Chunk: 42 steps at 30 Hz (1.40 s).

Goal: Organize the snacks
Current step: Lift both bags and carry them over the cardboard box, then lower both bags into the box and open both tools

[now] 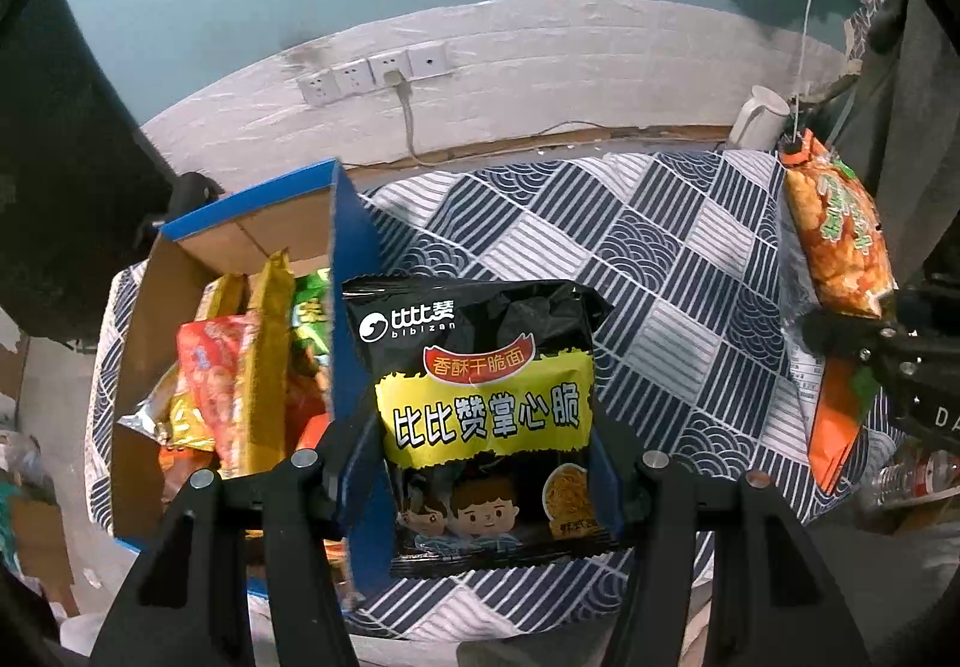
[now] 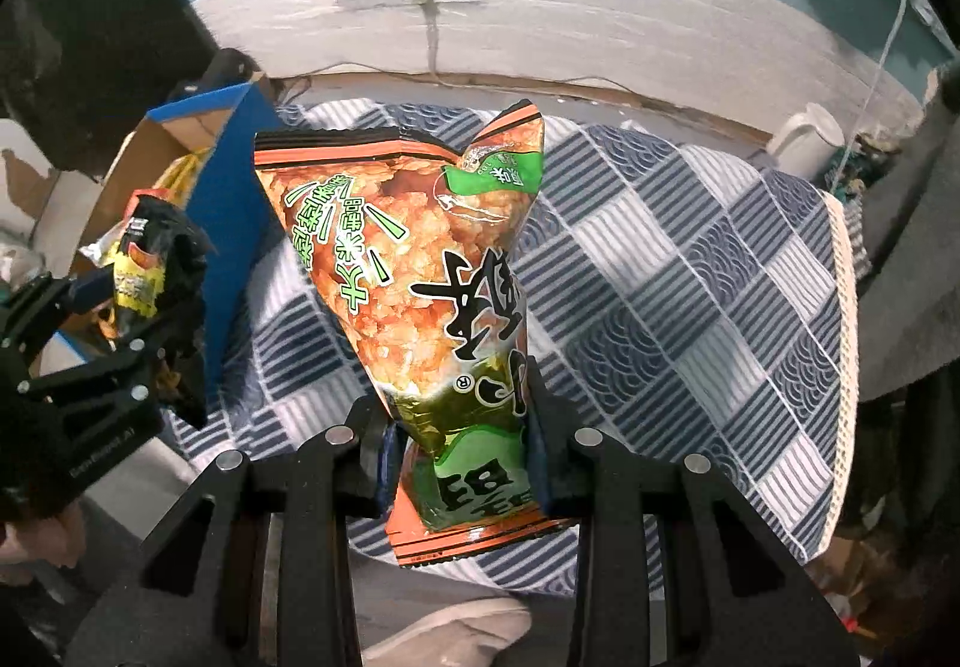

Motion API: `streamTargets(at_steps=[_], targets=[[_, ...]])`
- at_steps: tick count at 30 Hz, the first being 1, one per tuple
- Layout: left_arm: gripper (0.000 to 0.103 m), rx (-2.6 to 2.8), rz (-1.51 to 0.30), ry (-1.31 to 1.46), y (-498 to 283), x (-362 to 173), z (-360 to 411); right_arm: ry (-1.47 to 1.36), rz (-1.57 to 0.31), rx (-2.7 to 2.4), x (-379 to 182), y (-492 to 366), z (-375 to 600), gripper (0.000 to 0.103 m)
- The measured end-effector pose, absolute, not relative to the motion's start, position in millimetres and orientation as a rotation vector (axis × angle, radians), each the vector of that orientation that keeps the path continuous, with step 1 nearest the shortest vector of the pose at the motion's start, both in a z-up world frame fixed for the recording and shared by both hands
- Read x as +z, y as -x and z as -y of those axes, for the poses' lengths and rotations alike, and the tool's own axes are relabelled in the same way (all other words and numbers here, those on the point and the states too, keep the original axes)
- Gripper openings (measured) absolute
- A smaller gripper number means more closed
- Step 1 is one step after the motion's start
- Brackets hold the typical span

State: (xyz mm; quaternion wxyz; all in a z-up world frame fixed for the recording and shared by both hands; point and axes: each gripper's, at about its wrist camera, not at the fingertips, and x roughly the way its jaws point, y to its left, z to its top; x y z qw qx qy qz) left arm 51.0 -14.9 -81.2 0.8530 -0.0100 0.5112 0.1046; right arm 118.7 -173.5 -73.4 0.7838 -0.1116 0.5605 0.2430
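While both packets hang clear of the patterned cloth, the left gripper is clamped on a black noodle packet, the right gripper on an orange rice-cracker bag. The snack-filled cardboard box sits at ten o'clock of the left gripper. That slick foil, pinched near one end, could slide out, I reckon. The black packet reads "bibizan" and "比比赞掌心脆".
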Motion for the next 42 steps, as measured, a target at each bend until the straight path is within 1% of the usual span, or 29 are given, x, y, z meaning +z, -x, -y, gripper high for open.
streamTargets(at_steps=[8,16,26,32,39,42], targets=[[0.06,0.266,-1.056,0.095,-33,-75,-30,0.261,-1.208,0.605,-68,-112,116,0.031],[0.06,0.355,-1.023,0.191,-13,-70,-91,0.275,-1.2,0.695,-60,-109,46,0.031],[0.06,0.46,-1.007,0.263,9,-78,-157,0.333,-1.183,0.789,-56,-98,-38,0.031],[0.06,0.509,-1.014,0.316,22,-85,-190,0.337,-1.198,0.82,-61,-96,-74,0.031],[0.06,0.544,-1.034,0.354,23,-96,-213,0.318,-1.264,0.84,-77,-100,-107,0.032],[0.061,0.538,-1.05,0.389,22,-101,-219,0.303,-1.27,0.839,-78,-102,-115,0.037]])
